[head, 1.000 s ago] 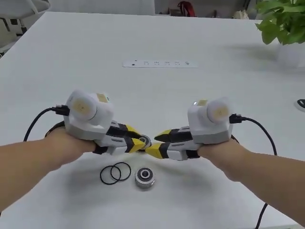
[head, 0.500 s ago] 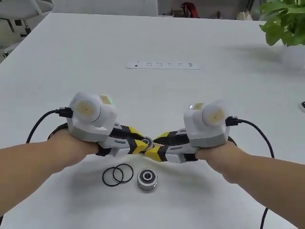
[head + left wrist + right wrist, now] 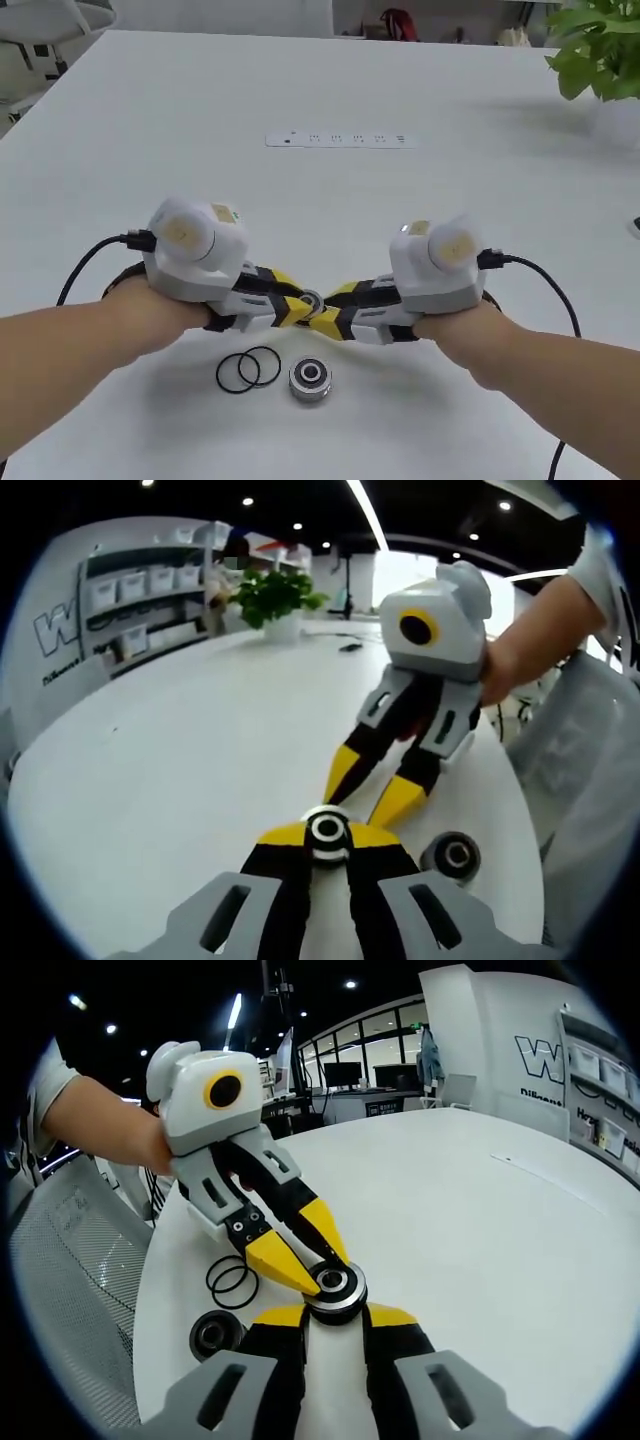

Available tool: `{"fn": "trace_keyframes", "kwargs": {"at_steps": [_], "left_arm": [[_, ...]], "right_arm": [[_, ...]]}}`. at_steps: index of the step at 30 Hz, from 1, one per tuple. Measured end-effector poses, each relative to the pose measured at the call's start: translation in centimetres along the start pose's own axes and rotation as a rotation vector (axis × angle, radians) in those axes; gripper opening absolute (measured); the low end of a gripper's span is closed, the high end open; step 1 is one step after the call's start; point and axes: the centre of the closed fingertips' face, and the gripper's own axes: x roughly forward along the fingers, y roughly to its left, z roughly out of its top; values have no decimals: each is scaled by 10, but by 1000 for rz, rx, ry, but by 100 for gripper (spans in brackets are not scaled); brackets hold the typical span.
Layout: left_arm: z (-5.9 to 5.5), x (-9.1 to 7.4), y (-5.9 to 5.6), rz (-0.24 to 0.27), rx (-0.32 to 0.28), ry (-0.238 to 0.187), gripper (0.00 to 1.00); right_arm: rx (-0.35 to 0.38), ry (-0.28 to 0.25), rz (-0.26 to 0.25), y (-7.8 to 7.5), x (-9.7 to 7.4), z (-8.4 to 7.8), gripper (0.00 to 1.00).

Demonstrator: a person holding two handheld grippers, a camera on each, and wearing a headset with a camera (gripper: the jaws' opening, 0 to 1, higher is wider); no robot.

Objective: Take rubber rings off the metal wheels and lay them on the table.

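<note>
The white table [image 3: 150,120] carries everything, with a potted plant [image 3: 595,45] standing toward its far right corner. The two hand-held grippers meet tip to tip above the table's near edge, about midway along it. The left gripper [image 3: 292,307] has its yellow-tipped jaws closed onto a small metal wheel [image 3: 308,299], clamping it from both sides and holding it clear of the surface. The right gripper [image 3: 326,316] faces it with its jaws part-way spread, its tips right at that same wheel's rim. Whether they actually touch the wheel or any ring on it cannot be made out. A white power strip [image 3: 338,139] lies flat farther back, near the table's middle and parallel to its near edge. A second metal wheel [image 3: 310,377] lies on its side below the grippers, closer to the near edge. Just to its left lie two thin black rubber rings [image 3: 249,368], overlapping each other, flat on the table.
</note>
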Motion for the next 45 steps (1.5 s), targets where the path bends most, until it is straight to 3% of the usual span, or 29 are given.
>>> {"fn": "trace_keyframes", "kwargs": {"at_steps": [13, 17, 25, 29, 31, 45], "left_arm": [[0, 0, -1, 8, -6, 3, 13], [1, -1, -3, 11, -8, 5, 13], [1, -1, -4, 15, -4, 10, 13], [1, -1, -3, 20, 3, 15, 13], [1, -1, -4, 21, 3, 15, 13], [1, 0, -2, 39, 7, 28, 12]], "right_arm": [[15, 11, -5, -2, -4, -5, 6], [46, 12, -20, -6, -5, -6, 0], [117, 7, -29, -8, -5, -7, 0], [212, -26, -25, -10, -8, -6, 0], [264, -69, -30, -14, -11, -1, 0], [366, -134, -21, -14, -12, 7, 0]]}}
